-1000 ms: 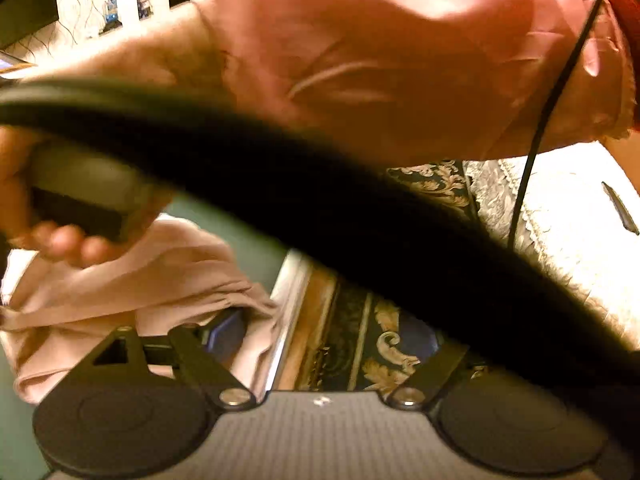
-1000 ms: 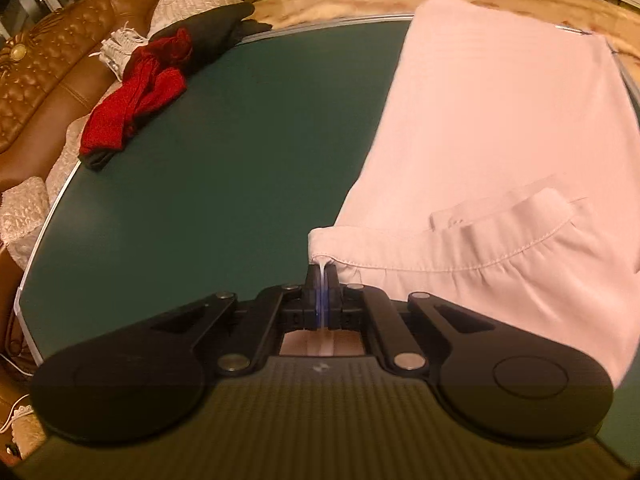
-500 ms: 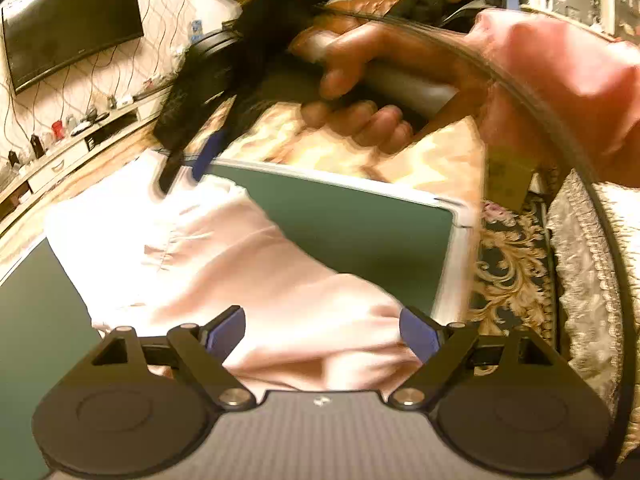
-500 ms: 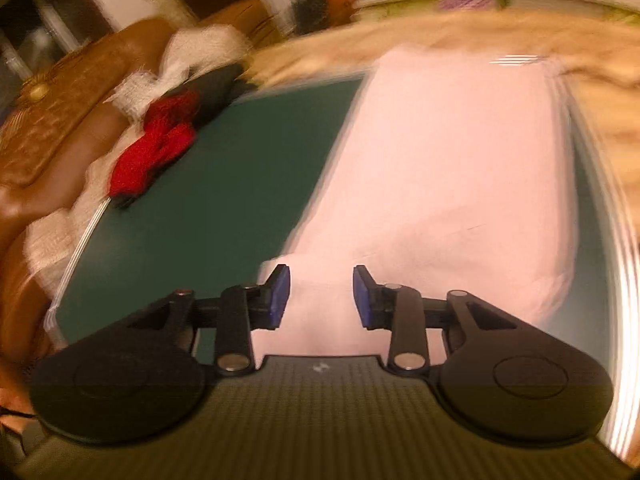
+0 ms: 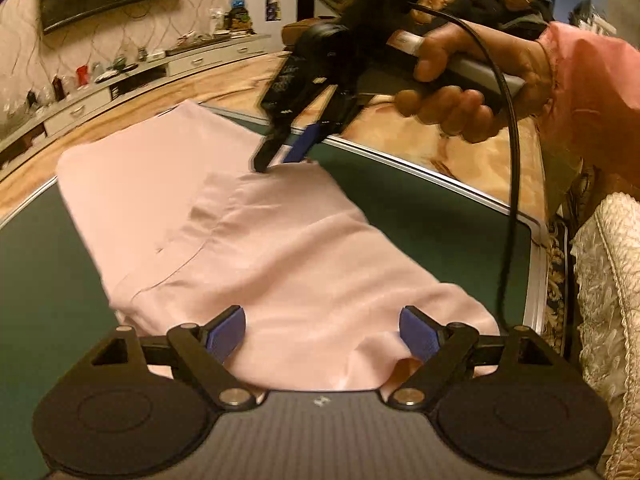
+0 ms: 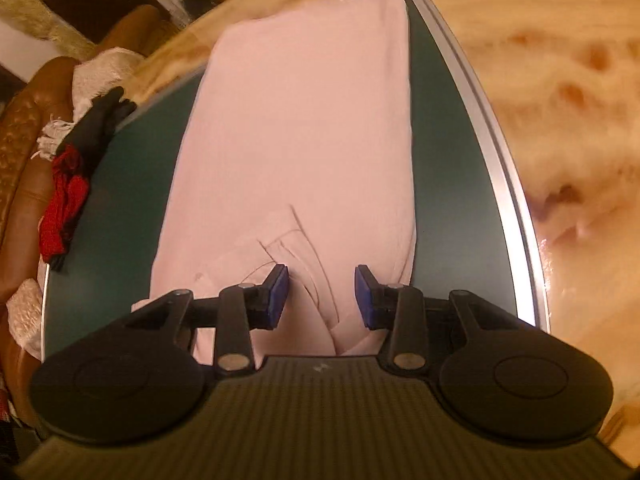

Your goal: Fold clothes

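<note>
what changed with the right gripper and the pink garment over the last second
The right gripper let go: a second ago its jaws were shut on the pink garment edge, now they stand apart with the cloth lying flat between them, unpinched. The left gripper stayed wide open over the garment. The red and black clothes stayed at the green table edge.

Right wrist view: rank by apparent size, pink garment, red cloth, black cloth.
1. pink garment, largest by far.
2. red cloth.
3. black cloth. It looks close in size to the red one and part may hang over the table edge, so the last two are unsure.
</note>
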The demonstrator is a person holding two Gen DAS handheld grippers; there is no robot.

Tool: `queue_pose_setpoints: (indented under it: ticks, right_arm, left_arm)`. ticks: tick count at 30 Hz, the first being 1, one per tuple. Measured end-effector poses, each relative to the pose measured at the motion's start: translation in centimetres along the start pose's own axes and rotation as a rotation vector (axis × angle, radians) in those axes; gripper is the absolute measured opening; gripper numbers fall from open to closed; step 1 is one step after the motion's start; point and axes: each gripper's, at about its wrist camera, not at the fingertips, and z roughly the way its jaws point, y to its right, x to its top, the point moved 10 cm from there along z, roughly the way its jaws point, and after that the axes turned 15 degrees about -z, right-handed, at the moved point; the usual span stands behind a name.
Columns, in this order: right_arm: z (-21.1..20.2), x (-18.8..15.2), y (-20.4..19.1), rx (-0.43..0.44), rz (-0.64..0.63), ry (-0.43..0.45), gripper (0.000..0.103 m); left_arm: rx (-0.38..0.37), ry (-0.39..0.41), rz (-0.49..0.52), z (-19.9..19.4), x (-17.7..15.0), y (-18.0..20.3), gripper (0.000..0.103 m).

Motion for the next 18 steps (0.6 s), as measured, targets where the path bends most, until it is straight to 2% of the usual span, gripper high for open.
queue_pose_setpoints:
  ticks: [6,12,15,18]
  right_arm:
    - [-1.5,-1.7,1.8,-0.029,-0.003,-0.051,0.042]
    - [-2.2,-1.2,0.6,0.002,-0.013,0.011,0.042]
    - [-2.6,-0.6,-1.4,0.038,-0.067,0.06,0.042]
    - [-1.6,-0.6,-3.4,-0.005,-0.173,0.034,0.042]
  left_arm:
    - [0.036,-0.017,-0.093,0.4,-0.6,-3.1,0.089]
    - [0.048,0.002,-0.117,-0.9,-0.7,-4.3,0.089]
    - [0.054,-0.003,-0.131,-0.4,-0.3,-4.9,0.089]
    - [0.078,-0.008,-0.137,0.4,-0.1,-5.4,0.089]
